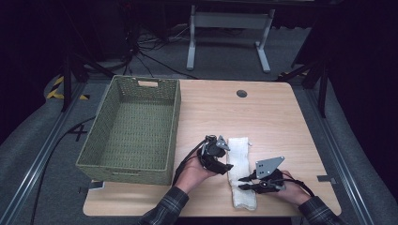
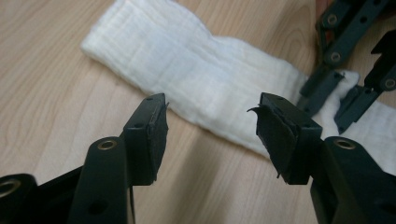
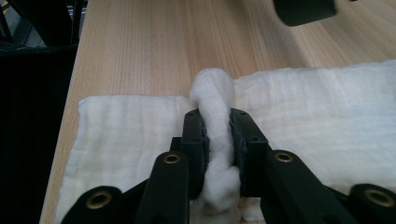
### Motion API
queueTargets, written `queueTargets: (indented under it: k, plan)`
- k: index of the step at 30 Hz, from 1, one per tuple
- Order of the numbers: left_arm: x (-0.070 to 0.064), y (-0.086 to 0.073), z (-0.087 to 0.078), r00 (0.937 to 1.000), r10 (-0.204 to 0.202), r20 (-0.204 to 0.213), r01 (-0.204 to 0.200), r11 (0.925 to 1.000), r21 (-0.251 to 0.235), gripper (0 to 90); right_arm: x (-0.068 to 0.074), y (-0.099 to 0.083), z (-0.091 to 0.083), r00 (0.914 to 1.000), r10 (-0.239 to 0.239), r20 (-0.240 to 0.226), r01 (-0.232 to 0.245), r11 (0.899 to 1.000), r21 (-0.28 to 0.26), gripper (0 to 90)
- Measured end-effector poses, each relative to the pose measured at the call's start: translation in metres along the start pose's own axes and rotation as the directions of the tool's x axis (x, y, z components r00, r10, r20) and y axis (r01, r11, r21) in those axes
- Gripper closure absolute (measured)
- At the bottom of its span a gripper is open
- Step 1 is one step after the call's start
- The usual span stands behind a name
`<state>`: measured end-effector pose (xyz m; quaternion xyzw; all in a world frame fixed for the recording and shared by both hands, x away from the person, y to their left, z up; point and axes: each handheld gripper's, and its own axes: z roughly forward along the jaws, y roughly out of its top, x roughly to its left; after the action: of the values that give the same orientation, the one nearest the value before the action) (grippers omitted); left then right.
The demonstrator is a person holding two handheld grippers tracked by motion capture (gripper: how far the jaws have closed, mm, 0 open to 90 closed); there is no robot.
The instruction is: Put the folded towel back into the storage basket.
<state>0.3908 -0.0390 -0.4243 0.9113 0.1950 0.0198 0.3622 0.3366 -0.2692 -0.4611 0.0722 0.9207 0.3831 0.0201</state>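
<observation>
A folded white cloth (image 1: 240, 171) lies as a long strip on the wooden table (image 1: 263, 117), near the front edge. My right gripper (image 1: 243, 183) is shut on a pinched-up fold of the white cloth (image 3: 217, 140), which bulges between its jaws. My left gripper (image 1: 228, 168) is open beside the cloth's left edge, jaws wide apart with bare wood between them (image 2: 210, 135). In the left gripper view the white cloth (image 2: 201, 74) runs across just beyond the jaws, and the right gripper (image 2: 343, 95) rests on it at the far right.
A green woven basket (image 1: 133, 129) with nothing inside stands on the left part of the table, close to my left hand. A round cable hole (image 1: 241, 93) sits near the table's far edge. A white frame (image 1: 230, 33) stands on the floor beyond the table.
</observation>
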Motion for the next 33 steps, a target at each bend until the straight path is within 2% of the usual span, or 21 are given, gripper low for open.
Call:
queueTargets:
  k: [1, 7, 10, 12, 15, 16, 20, 25, 31, 33]
  plan:
    - [0.002, 0.003, 0.001, 0.9998, 0.016, -0.006, -0.016, 0.9999, -0.005, 42.3, 0.0, 0.0, 0.0, 1.0, 0.002, -0.004, -0.002, 1.0, 0.001, 79.7]
    - [0.013, 0.018, 0.009, 0.9995, 0.029, -0.01, -0.029, 0.9996, -0.002, 34.7, -0.001, 0.0, 0.0, 0.9999, 0.003, -0.012, -0.003, 1.0, 0.001, 80.2]
    - [0.018, 0.026, 0.016, 0.9988, 0.048, -0.01, -0.048, 0.9988, 0.002, 32.3, -0.002, 0.0, 0.0, 0.9999, 0.003, -0.012, -0.003, 1.0, 0.001, 80.1]
    - [0.022, 0.033, 0.022, 0.9969, 0.078, -0.014, -0.077, 0.9969, 0.011, 28.7, -0.002, 0.001, 0.0, 0.9999, 0.002, -0.014, -0.002, 1.0, 0.004, 80.1]
    - [0.026, 0.037, 0.026, 0.9961, 0.087, -0.015, -0.087, 0.9962, 0.013, 28.0, -0.002, 0.001, 0.0, 0.9999, 0.003, -0.013, -0.003, 1.0, 0.004, 80.1]
    - [0.03, 0.04, 0.028, 0.9943, 0.105, -0.02, -0.104, 0.9943, 0.02, 27.4, -0.002, 0.001, 0.0, 0.9999, 0.003, -0.013, -0.003, 1.0, 0.004, 80.1]
    - [0.042, 0.047, 0.038, 0.9947, 0.102, -0.015, -0.102, 0.9946, 0.018, 27.5, -0.002, 0.0, 0.0, 0.9998, 0.004, -0.017, -0.004, 1.0, 0.002, 80.1]
    - [0.056, 0.054, 0.056, 0.9944, 0.105, -0.001, -0.105, 0.9935, 0.043, 26.6, -0.003, 0.0, 0.0, 0.9998, 0.004, -0.02, -0.004, 1.0, 0.001, 80.1]
    - [0.061, 0.053, 0.072, 0.9932, 0.111, 0.035, -0.112, 0.9925, 0.048, 26.7, -0.003, 0.0, 0.0, 0.9998, 0.004, -0.022, -0.004, 1.0, 0.001, 80.1]
    - [0.06, 0.052, 0.075, 0.991, 0.126, 0.045, -0.129, 0.9899, 0.058, 28.5, -0.003, 0.0, 0.0, 0.9997, 0.006, -0.023, -0.006, 1.0, 0.003, 80.2]
